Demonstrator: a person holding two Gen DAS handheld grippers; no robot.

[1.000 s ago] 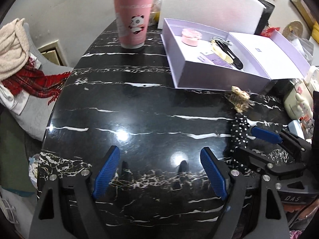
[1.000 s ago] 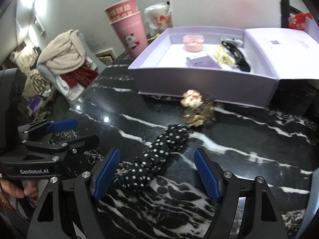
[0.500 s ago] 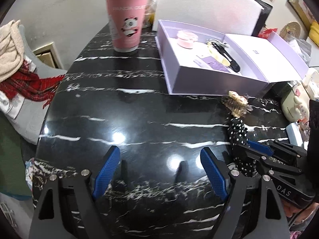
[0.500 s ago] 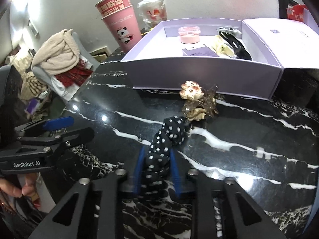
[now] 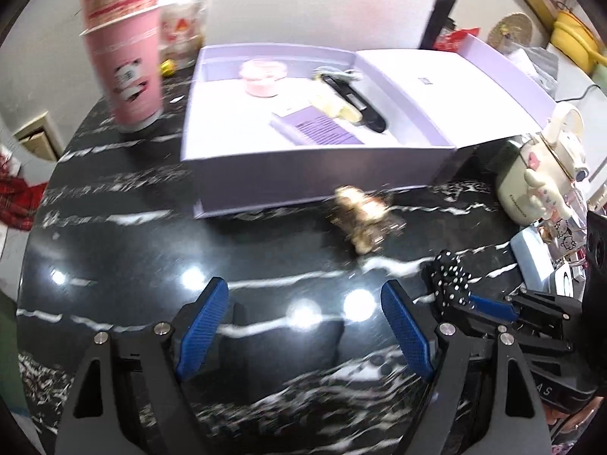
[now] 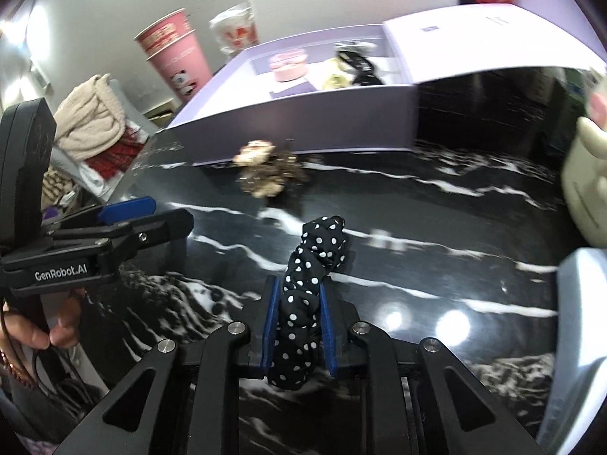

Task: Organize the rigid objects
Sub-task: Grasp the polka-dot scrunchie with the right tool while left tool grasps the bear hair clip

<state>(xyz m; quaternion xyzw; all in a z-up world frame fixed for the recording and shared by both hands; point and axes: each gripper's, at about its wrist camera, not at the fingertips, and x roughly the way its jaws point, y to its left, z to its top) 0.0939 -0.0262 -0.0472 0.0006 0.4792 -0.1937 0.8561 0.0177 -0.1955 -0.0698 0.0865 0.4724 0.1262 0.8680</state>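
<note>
While its blue pads press in from both sides, the right gripper clamps a black polka-dot scrunchie, whose free end sticks out forward above the black marble table. To its left, the left gripper hangs over bare tabletop with its jaws spread wide and nothing between them. Farther on, a gold hair clip lies on the marble just in front of an open lilac box. Inside the box sit a pink jar, a black clip and a purple card. Stacked pink cups stand left of the box.
</note>
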